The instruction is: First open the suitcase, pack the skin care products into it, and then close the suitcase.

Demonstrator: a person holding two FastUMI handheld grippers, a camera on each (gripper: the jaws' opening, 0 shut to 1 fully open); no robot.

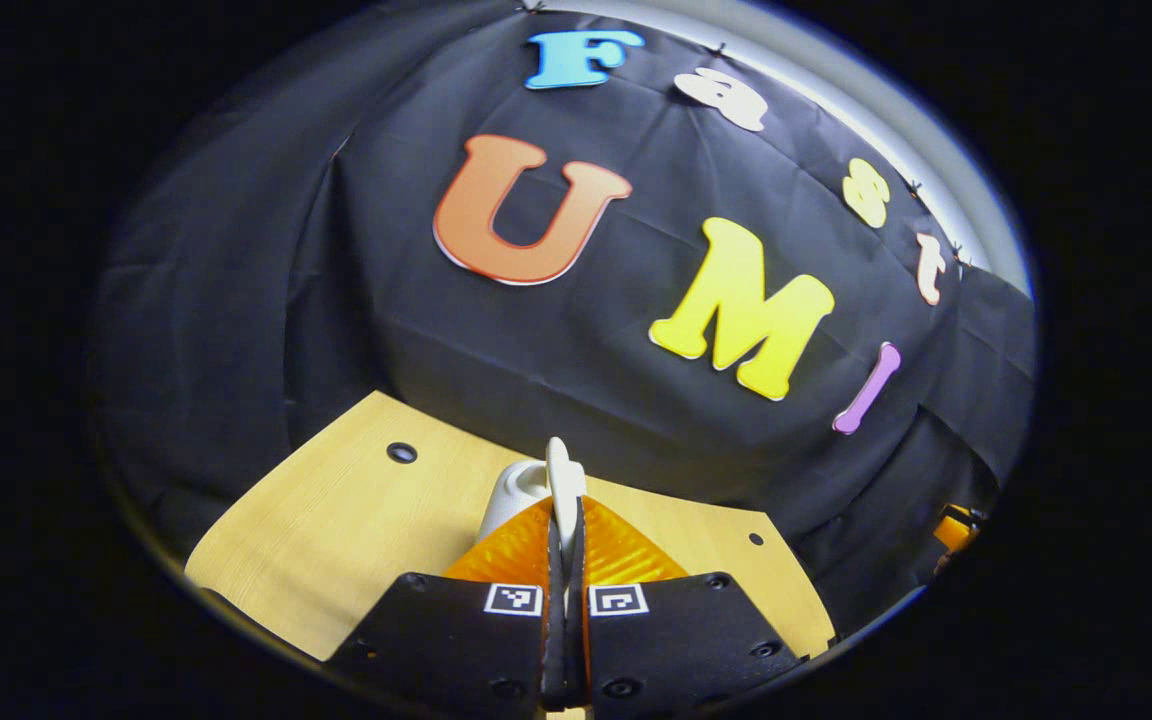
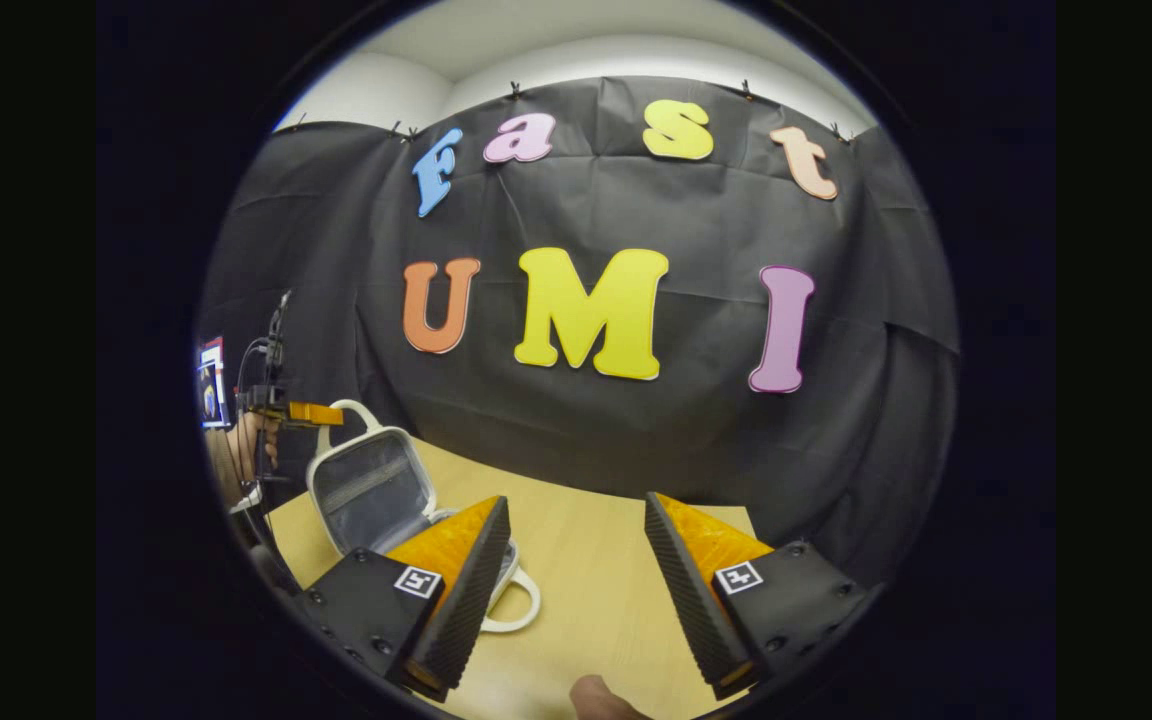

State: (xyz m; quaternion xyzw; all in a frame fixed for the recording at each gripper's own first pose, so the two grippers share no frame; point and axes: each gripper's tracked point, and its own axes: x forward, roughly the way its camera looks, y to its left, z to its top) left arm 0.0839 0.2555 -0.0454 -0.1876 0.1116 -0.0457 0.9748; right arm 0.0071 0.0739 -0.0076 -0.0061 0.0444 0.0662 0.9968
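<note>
- The small white hard-shell suitcase [image 2: 376,495] already stands open on the pale wooden table [image 2: 586,580]. Its lid is raised with the grey mesh lining facing you, so the opening step looks done.
- Your left gripper [image 1: 564,500] has its jaws pressed together on the thin white handle [image 1: 560,480] at the top of the lid. In the right gripper view you can see that gripper, with your hand behind it, at the lid's upper edge at far left, holding the lid up.
- Your right gripper [image 2: 576,560] hangs over bare table with its jaws spread wide and nothing between them, just beside the suitcase's lower half.
- The suitcase's lower half is mostly hidden behind your right gripper's near finger, so you cannot tell what lies in it.
- By my reading, packing and closing are both left to do.
</note>
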